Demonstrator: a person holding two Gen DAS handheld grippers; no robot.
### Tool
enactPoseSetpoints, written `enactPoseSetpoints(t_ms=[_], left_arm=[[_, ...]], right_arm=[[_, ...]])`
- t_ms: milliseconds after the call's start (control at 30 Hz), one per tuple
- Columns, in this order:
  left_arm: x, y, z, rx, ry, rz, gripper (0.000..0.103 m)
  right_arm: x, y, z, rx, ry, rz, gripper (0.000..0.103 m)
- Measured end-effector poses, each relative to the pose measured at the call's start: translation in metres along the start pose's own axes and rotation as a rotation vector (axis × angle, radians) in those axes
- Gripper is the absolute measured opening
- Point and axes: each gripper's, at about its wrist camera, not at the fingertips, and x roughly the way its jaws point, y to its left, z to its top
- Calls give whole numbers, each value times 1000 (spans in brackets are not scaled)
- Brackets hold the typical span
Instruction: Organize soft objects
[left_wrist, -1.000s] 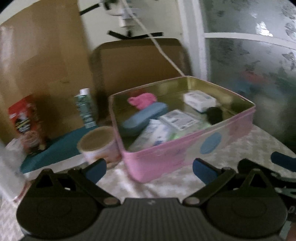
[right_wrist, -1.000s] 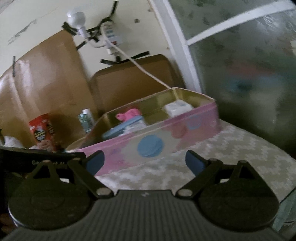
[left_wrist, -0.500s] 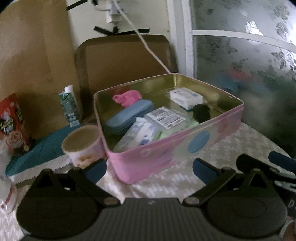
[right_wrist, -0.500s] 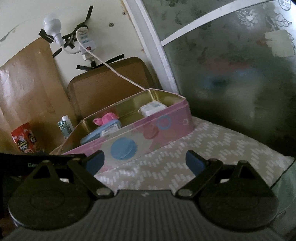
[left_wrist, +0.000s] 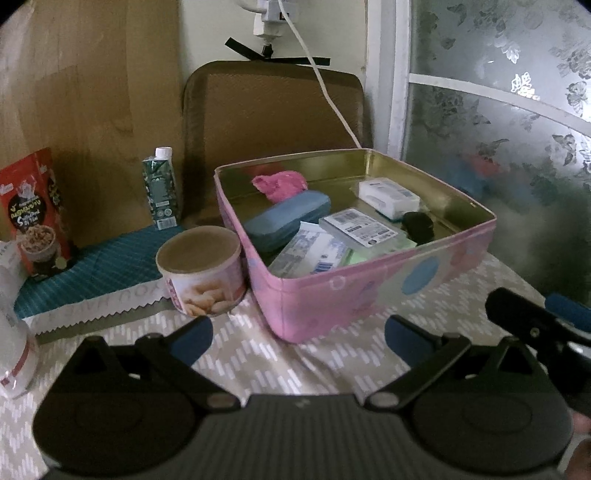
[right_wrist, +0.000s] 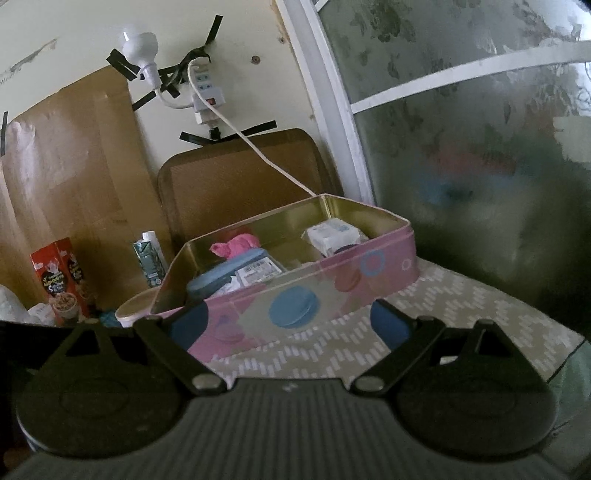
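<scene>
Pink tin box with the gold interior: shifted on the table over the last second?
Cannot tell. The pink tin box keeps its spot beside the round snack tub; its drift in frame matches camera motion.

The tin (left_wrist: 388, 280) sat on the table (left_wrist: 332, 362) with a case (left_wrist: 286, 218), cloth (left_wrist: 280, 184) and packets (left_wrist: 354, 227) inside. A can (left_wrist: 201, 271) stood just left, a carton (left_wrist: 160, 188) behind that.
</scene>
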Motion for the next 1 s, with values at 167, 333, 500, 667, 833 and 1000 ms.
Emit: enactPoseSetpoints(t_ms=[167, 333, 500, 667, 833, 1000], left_arm=[[-7, 4, -3, -2, -11, -19, 103], [-11, 14, -7, -18, -11, -10, 103], [-14, 28, -12, -34, -8, 16, 103], [-15, 44, -16, -63, -1, 35, 103], [-17, 57, -19, -86, 1, 44, 103], [-16, 67, -21, -109, 7, 43, 103]], right_arm=[[-5, 7, 0, -12, -11, -9, 96], [-8, 15, -1, -29, -14, -12, 97], [-5, 24, -4, -46, 3, 1, 97], [-1, 36, -7, -69, 19, 16, 97], [5, 49, -8, -82, 29, 26, 97], [8, 58, -10, -106, 43, 36, 97]])
